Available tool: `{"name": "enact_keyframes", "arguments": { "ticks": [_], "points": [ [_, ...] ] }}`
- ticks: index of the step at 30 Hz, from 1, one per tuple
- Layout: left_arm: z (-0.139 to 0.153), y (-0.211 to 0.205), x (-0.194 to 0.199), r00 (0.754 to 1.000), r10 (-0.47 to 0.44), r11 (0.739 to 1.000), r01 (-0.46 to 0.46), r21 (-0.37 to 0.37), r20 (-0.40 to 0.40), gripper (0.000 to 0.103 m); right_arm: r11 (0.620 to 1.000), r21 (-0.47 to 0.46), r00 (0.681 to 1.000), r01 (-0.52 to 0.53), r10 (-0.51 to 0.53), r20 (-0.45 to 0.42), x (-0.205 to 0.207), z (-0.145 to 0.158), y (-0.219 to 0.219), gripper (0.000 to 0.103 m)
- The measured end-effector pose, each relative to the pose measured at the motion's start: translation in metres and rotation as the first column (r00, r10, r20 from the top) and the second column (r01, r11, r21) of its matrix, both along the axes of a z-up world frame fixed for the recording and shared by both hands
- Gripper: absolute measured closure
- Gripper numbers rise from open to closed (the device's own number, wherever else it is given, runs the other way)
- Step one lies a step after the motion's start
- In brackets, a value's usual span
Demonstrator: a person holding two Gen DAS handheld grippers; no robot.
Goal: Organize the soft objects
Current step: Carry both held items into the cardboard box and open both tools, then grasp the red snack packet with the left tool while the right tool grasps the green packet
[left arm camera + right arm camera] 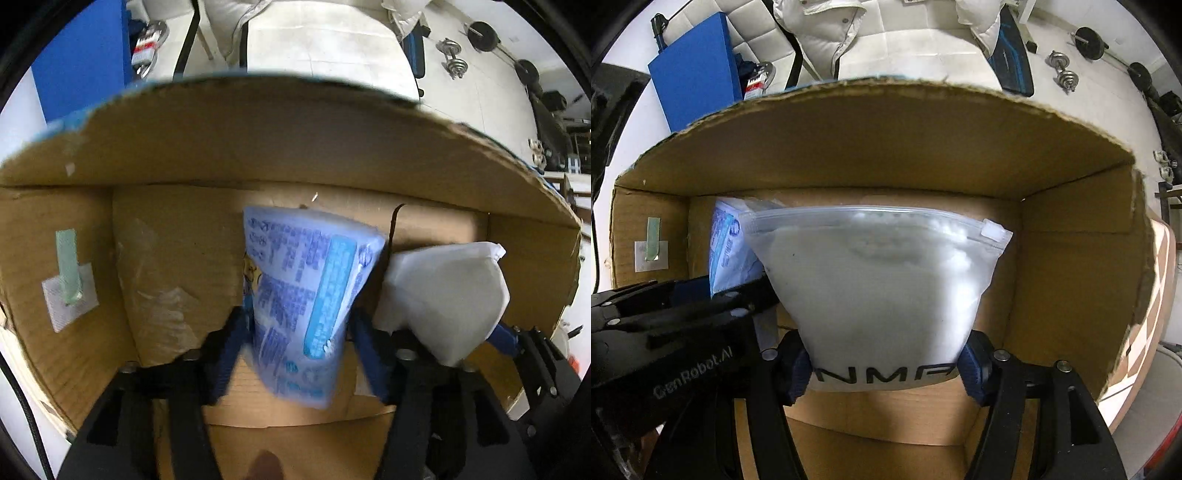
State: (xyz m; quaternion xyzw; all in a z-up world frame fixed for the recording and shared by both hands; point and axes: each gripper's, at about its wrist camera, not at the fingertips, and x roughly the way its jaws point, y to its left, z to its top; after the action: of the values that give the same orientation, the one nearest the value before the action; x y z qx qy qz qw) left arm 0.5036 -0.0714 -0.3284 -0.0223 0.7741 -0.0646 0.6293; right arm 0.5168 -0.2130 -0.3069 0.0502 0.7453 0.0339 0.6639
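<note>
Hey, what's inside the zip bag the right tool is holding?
The zip bag, pinched by the right tool, shows white fluffy stuffing near its slider. Lower down, the frosted plastic hides what it holds.

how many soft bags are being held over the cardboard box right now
2: a blue printed pack in the left gripper, and a frosted zip bag in the right gripper. Others may lie hidden beneath.

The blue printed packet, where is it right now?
The blue printed packet is pinched in the left hand-held gripper, held inside the cardboard box, just left of the white zip bag that the right hand-held gripper holds.
</note>
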Motion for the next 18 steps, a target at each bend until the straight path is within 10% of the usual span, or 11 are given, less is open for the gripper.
{"name": "enact_keyframes", "arguments": {
  "ticks": [7, 18],
  "points": [
    [0.051, 0.004, -0.029, 0.993, -0.029, 0.999, 0.027, 0.017, 0.116, 0.004, 1.0, 0.008, 0.998, -0.015, 0.015, 0.056, -0.02, 0.017, 0.001, 0.0],
    [0.133, 0.069, -0.122, 0.923, 0.063, 0.991, -0.103, 0.085, 0.379, 0.003, 0.988, -0.121, 0.929, -0.097, 0.133, 0.345, -0.12, 0.122, 0.007, 0.0]
  ]
}}
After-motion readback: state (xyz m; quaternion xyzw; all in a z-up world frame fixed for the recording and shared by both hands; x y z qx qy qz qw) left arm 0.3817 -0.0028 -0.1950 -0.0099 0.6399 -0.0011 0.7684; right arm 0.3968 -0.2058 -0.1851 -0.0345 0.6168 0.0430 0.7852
